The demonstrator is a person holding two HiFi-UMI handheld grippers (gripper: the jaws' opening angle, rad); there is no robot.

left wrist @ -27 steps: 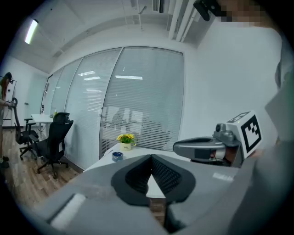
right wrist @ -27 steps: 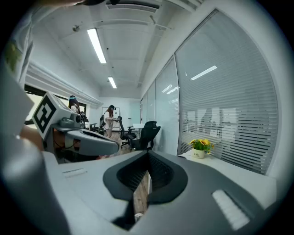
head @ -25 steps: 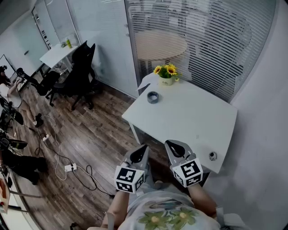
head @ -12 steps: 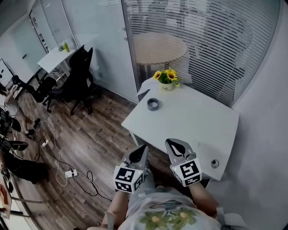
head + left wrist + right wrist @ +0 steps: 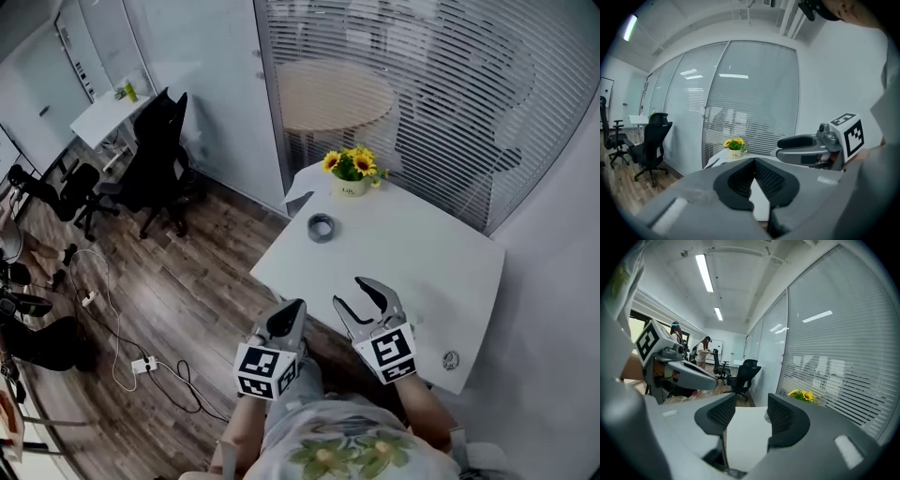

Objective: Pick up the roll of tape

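The grey roll of tape [image 5: 321, 228] lies flat near the far left edge of the white table [image 5: 422, 253], in front of a pot of sunflowers [image 5: 352, 169]. My right gripper [image 5: 358, 292] hovers over the table's near part; its jaws have just been opening and stand open with nothing between them. In the right gripper view the tape [image 5: 767, 416] peeks out beside the right jaw, with my right gripper [image 5: 751, 411] still well short of it. My left gripper [image 5: 292, 309] is shut and empty at the table's near edge, its tips [image 5: 753, 161] meeting.
A small round metal fitting [image 5: 451, 359] sits at the table's near right corner. A glass wall with blinds [image 5: 422, 84] backs the table. Black office chairs [image 5: 155, 159] and floor cables [image 5: 141, 361] lie to the left. People stand far off [image 5: 702, 352].
Both grippers have moved forward toward the table, the right one now over its surface. The right jaws have gone from shut to open. The left jaws stay shut.
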